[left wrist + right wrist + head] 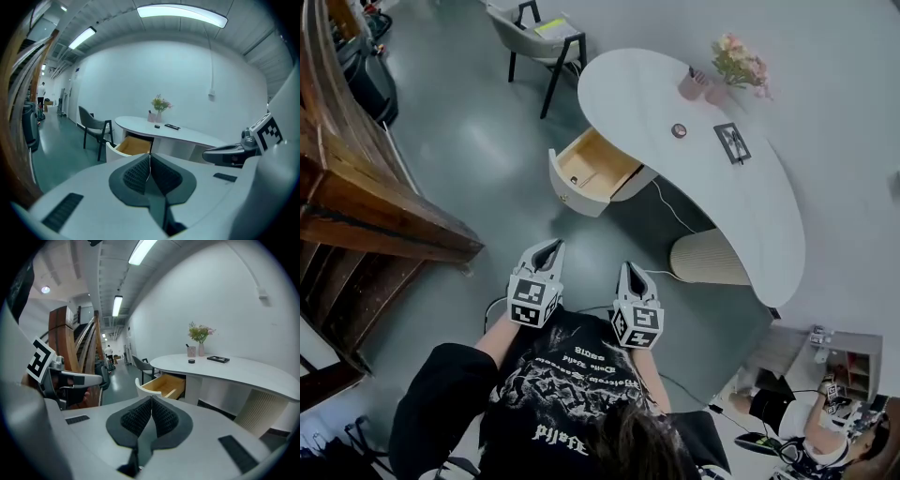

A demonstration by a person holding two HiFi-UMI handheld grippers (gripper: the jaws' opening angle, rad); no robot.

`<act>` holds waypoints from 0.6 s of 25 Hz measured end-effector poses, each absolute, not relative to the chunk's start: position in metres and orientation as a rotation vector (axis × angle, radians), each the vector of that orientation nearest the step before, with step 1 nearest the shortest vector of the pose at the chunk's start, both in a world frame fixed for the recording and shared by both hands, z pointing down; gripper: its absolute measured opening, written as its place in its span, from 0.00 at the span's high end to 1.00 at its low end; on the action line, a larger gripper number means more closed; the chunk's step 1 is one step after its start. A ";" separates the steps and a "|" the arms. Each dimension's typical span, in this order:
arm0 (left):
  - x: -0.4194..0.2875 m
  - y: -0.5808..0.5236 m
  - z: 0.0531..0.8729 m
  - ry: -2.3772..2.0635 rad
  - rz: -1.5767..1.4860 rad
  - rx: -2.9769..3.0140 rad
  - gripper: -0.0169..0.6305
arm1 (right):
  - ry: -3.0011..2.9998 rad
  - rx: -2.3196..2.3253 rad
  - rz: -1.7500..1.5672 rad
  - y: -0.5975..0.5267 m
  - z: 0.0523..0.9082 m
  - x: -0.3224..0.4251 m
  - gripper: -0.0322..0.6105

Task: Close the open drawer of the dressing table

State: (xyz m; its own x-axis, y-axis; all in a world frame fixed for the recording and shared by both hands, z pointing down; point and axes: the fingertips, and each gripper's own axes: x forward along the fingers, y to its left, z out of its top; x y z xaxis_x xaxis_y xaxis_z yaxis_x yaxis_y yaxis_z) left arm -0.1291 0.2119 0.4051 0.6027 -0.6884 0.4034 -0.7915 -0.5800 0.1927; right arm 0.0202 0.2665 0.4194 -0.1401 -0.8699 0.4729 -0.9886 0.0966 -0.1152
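Drawer: open, well ahead
Nearer: left gripper, not right gripper
Jaws: both pinched together, empty

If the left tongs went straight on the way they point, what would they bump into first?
Probably the open pale-wood drawer with a curved white front: the shut left tongs aim straight at it, and nothing shows in between. Depth is unclear, so the grey floor could come first.
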 end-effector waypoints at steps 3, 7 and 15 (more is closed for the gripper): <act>-0.132 0.208 0.410 -1.176 0.421 2.483 0.94 | -2.079 1.897 0.619 0.261 0.420 0.022 0.91; -0.134 0.209 0.413 -1.174 0.421 2.469 0.94 | -2.048 1.984 0.659 0.259 0.417 0.035 0.91; -0.143 0.204 0.417 -1.248 0.387 2.415 0.94 | -2.040 2.095 0.765 0.254 0.415 0.058 0.91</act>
State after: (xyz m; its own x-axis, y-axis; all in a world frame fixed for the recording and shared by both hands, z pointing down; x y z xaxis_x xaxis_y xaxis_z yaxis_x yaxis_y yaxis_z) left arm -0.1433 0.2038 0.4165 0.5645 -0.7144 0.4135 -0.8230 -0.5255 0.2156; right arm 0.0575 0.2541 0.4153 -0.0358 -0.9023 0.4296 -0.9623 -0.0848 -0.2583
